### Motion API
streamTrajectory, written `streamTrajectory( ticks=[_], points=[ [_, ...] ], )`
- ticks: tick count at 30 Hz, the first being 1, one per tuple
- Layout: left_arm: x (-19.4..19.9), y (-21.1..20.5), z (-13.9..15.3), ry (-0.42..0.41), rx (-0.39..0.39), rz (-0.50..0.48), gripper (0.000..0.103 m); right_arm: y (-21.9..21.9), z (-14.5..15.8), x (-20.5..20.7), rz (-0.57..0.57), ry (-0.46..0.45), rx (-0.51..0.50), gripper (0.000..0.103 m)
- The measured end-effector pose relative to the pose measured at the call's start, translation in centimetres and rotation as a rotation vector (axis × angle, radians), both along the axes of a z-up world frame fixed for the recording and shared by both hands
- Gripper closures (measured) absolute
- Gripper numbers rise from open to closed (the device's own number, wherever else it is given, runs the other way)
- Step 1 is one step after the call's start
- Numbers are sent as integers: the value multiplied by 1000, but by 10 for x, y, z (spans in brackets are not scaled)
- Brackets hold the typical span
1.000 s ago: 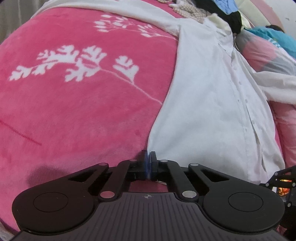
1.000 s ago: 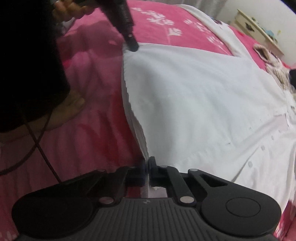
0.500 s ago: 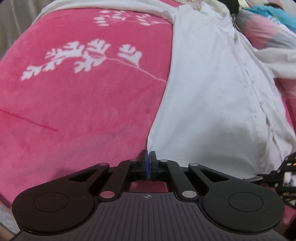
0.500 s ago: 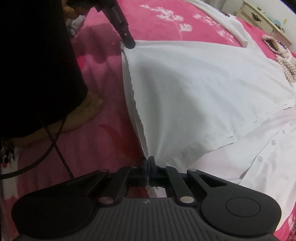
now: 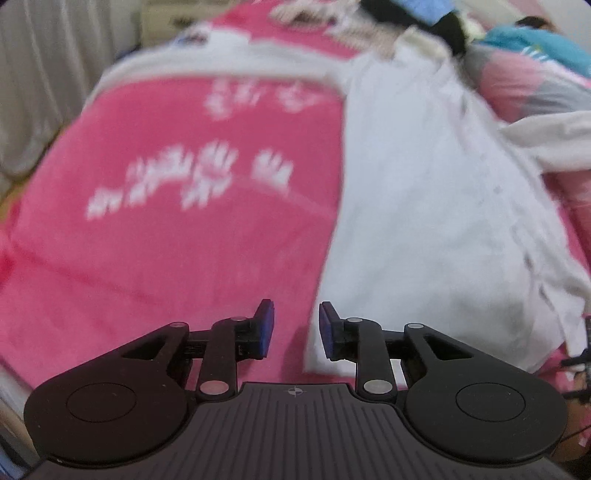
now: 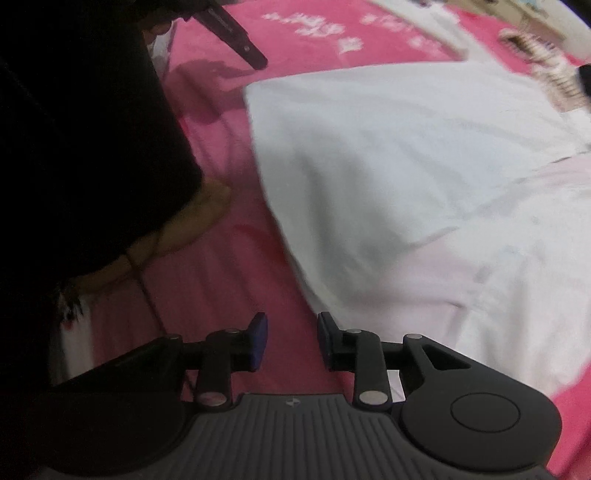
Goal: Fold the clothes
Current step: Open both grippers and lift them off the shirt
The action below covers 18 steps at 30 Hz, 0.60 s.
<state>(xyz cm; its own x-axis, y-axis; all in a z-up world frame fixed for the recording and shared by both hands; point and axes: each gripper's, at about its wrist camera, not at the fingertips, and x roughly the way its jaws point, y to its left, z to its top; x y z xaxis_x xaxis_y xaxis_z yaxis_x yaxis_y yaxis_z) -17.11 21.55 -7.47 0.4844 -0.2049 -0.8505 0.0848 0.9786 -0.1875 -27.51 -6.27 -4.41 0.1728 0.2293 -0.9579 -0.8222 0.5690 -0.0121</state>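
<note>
Fingers (image 5: 266, 326) parted above pink blanket (image 5: 166, 258); curtain (image 5: 40, 92) beyond.

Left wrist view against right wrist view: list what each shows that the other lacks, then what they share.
Left wrist only: the curtain, a blue garment in the far clothes pile, and the left claw's parted blue pads.
Right wrist only: the person's dark clothing, a bare foot, and the right claw, open with nothing between its pads.
Both: the white shirt lying on the pink blanket.
</note>
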Motion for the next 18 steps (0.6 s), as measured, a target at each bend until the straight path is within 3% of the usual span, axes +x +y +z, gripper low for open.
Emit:
streamTrajectory(
  ticks=[2,6,11,16,18],
  points=[
    [3,-17,8,-36,-21,-88,73,-15,7,-5,-42,-54,-23,68],
    [11,-68,6,-30,-49,-318,71,-36,-4,-19,-126,-174,-63,68],
    [9,-137,-17,-15,-35,-564,71,-34,-40,-46,-14,-323,-168,70],
    [11,-169,-42,32,-20,-621,71,-26,-64,-51,83,-398,-218,74],
    [10,-175,-47,37,-10,-625,71,-32,-59,-48,83,-406,-203,77]
  ],
)
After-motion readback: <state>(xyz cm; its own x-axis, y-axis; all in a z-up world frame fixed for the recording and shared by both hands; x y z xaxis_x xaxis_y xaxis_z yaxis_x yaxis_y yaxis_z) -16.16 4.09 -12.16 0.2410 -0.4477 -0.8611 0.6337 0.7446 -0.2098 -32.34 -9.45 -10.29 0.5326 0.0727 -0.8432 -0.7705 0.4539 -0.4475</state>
